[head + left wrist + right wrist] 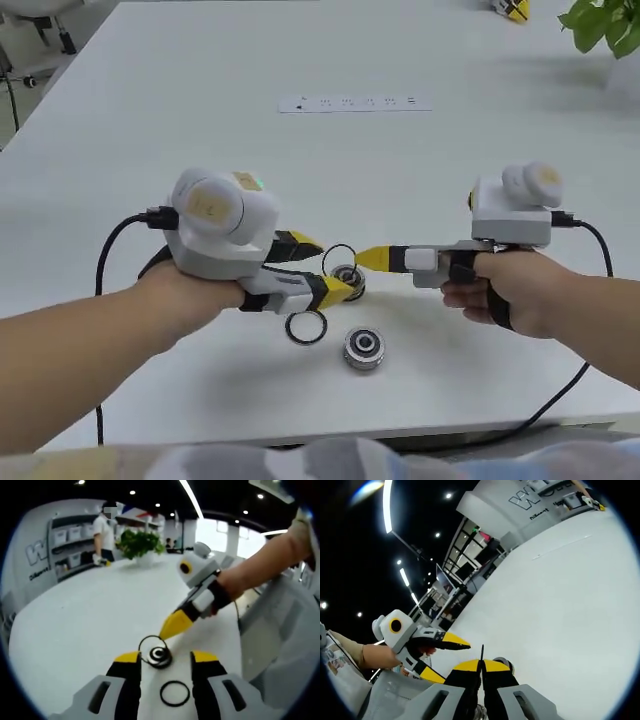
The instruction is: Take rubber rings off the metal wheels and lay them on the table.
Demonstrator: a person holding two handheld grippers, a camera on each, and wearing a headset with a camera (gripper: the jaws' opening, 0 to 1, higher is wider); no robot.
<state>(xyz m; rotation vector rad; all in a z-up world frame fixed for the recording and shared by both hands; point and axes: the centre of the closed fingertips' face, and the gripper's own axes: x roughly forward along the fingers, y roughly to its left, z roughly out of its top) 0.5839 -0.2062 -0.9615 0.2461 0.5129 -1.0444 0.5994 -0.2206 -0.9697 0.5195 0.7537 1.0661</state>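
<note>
A metal wheel (349, 281) (159, 657) sits on the white table (200, 120) between the spread fingers of my left gripper (322, 267) (166, 657), which is open and not touching it. My right gripper (365, 259) (480, 667) is shut on a thin black rubber ring (338, 256) (152, 641) (481, 654), lifted partly off that wheel. Another black ring (306, 327) (175, 693) lies flat on the table just in front. A second wheel (363, 347) stands near the front edge.
A white power strip (355, 103) lies mid-table farther back. A green plant (605, 25) (140, 542) and a yellow object (512, 8) sit at the far right corner. Black cables trail from both grippers. A person (105, 530) stands by distant shelves.
</note>
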